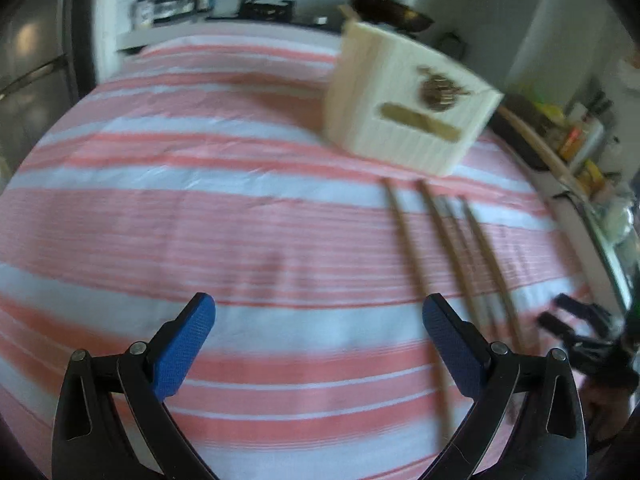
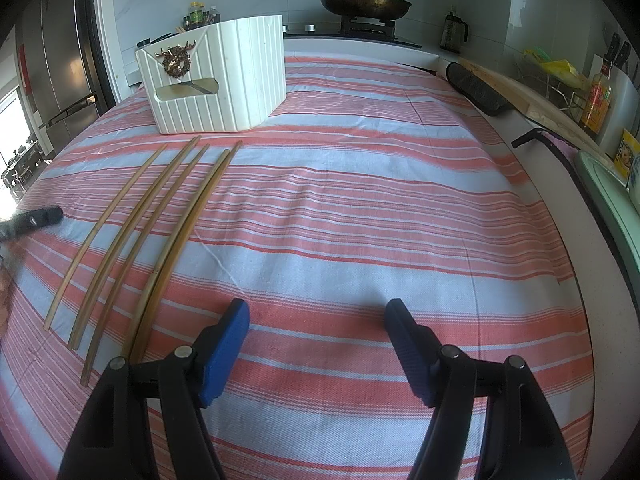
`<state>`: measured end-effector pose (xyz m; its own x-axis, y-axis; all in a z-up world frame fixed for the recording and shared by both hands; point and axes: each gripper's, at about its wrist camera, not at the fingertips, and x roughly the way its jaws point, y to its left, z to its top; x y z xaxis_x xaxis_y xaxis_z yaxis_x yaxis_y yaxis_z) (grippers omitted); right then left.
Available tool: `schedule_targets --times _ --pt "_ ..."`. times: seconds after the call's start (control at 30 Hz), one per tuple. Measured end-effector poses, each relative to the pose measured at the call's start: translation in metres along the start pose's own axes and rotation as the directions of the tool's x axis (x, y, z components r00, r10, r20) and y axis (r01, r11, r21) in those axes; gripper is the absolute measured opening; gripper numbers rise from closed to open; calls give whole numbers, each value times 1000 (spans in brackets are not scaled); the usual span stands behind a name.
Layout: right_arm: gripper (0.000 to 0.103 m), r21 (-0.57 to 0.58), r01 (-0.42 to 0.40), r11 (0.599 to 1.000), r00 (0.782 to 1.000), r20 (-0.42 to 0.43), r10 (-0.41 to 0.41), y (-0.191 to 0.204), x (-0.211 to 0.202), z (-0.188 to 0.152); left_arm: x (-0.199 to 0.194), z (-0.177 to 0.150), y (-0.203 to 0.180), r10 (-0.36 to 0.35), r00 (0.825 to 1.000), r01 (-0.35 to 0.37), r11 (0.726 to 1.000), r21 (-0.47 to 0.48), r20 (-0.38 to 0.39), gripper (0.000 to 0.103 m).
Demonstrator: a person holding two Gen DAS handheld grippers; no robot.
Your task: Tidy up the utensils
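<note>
Chopsticks (image 2: 160,236) lie loose on a red-and-white striped cloth (image 2: 360,208), five slim wooden sticks side by side, fanning from the lower left of the right wrist view up toward a white ribbed utensil box (image 2: 236,88) in the upper left. The two rightmost sticks touch along their length; the other three lie slightly apart. The box stands upright on the cloth just beyond the stick tips, with a small antlered wreath ornament (image 2: 176,60) on its front panel above a slot. The right gripper (image 2: 318,316), at the bottom centre of that view, has its blue pads spread wide over bare cloth with nothing between them; the nearest sticks pass just left of its left finger. The left gripper (image 1: 319,312), at the bottom of its own blurred view, is likewise spread and empty, the sticks running past its right finger at lower right. A lidded frying pan (image 2: 364,2) sits on a stove at the top of the right wrist view.
</note>
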<state>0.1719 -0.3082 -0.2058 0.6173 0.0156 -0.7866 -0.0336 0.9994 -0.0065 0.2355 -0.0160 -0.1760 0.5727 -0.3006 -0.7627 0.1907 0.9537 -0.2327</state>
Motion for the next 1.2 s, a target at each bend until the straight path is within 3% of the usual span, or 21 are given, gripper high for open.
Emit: schedule_targets --times 0.07,0.2,0.27,0.4,0.47,0.6,0.7,0.73,0.77,0.8,0.83,0.87,0.9,0.93,1.03,1.2 --pt "72 13 2 1000 1000 -7 -2 0 0 2 5 5 -19 5 1000 -4 998 59 -20 102" --pt "72 95 -159 983 987 9 159 9 -10 19 24 6 -51 58 997 -50 986 161 -45 102" --pt "72 69 -183 981 983 -6 184 24 -8 29 33 4 -61 114 993 -105 973 206 -36 102" --pt "71 -46 -126 991 991 -51 123 54 8 34 43 -1 -69 213 977 -200 941 274 -19 102" --pt "64 -78 -94 993 993 -76 88 60 14 32 42 -2 -67 210 978 -199 941 274 -14 102" --pt "64 -9 -113 994 990 -83 112 53 17 28 43 -1 -56 193 981 -179 954 242 -36 102" --pt "62 -93 -52 994 995 -94 44 62 20 26 47 1 -54 184 982 -169 961 221 -46 101" --pt "62 -110 -39 993 996 -87 29 63 19 27 46 0 -55 179 983 -165 962 219 -46 98" --pt "62 -115 -32 993 996 -88 22 66 20 29 45 -1 -56 163 985 -150 965 216 -46 86" --pt "54 -109 -40 993 996 -87 31 68 21 31 43 -1 -58 140 989 -127 969 210 -46 72" --pt "40 -100 -54 994 996 -82 46 67 20 33 40 -3 -62 131 991 -120 968 218 -36 63" --pt "31 -99 -48 994 996 -75 40 68 21 35 37 -4 -65 115 993 -105 968 230 -32 40" --pt "15 -99 -34 995 997 -67 28 68 21 36 35 -6 -68 107 994 -97 967 235 -31 12" --pt "7 -90 -32 995 997 -66 27 66 21 37 34 -8 -69 117 993 -107 965 238 -29 7" --pt "7 -37 -41 998 997 -62 39 55 19 35 26 -11 -56 110 994 -104 980 170 -27 5" --pt "7 28 45 999 998 -55 -43 22 3 18 6 -18 -17 145 989 -143 988 51 -36 6"
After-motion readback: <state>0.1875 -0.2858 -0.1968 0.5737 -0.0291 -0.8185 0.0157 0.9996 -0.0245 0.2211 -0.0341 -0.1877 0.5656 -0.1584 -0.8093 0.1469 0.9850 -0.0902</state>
